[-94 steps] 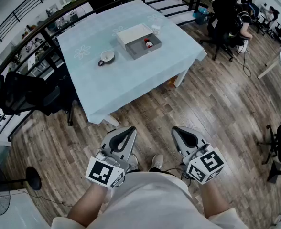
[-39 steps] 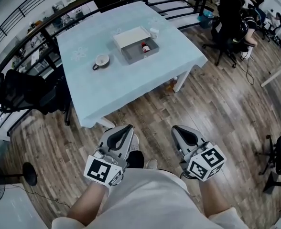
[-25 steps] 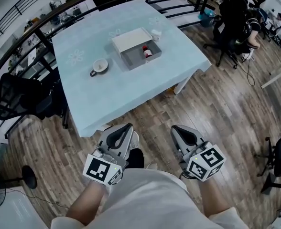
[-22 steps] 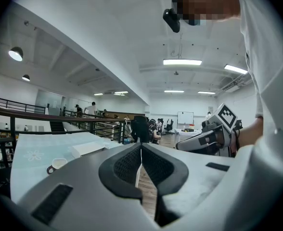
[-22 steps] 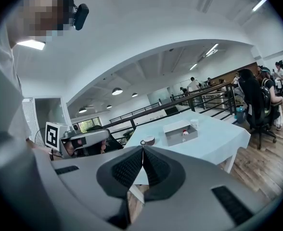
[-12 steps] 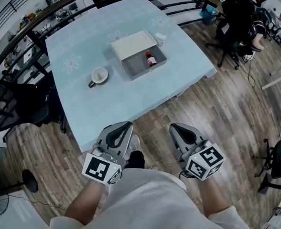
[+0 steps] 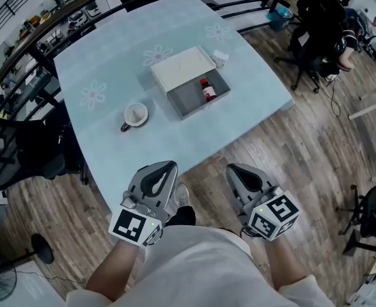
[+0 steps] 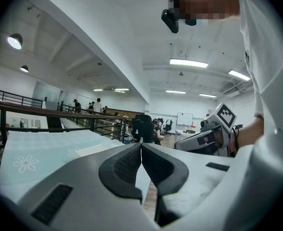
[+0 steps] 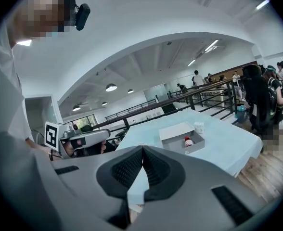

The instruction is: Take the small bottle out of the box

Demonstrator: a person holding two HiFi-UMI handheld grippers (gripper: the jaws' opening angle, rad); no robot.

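Wood-plank flooring (image 7: 290, 146) is recorded underfoot, with the person standing short of the table (image 7: 111, 152). Nearest the body, the left tool (image 7: 167, 166) and the right tool (image 7: 234, 169) are held low, side by side and pointing forward. This carried posture is judged to suit walking up, not reaching. Both tools are clenched, pads meeting, and nothing is seen between the jaws of either in its own view.

Beyond them, the table is covered with a pale blue cloth printed with flowers. On its nearer part 1 mug (image 7: 135, 114) is stood, well apart from both tools. Further in, the grey box (image 7: 187, 101) is found open. Its white lid (image 7: 181, 66) is laid touching the far side, presumably to leave the interior accessible. The small bottle (image 7: 208, 89), red and white, is noted inside the box toward its right wall; whether it stands or lies cannot be told. A small white container (image 7: 220, 58) is set just beside the lid.

No contact with the task items is recorded. The reach is judged not yet begun, and 1 tool must be released before any grasp. Furthest off, a black railing (image 7: 44, 62) and a seated person (image 7: 322, 8) are noted.
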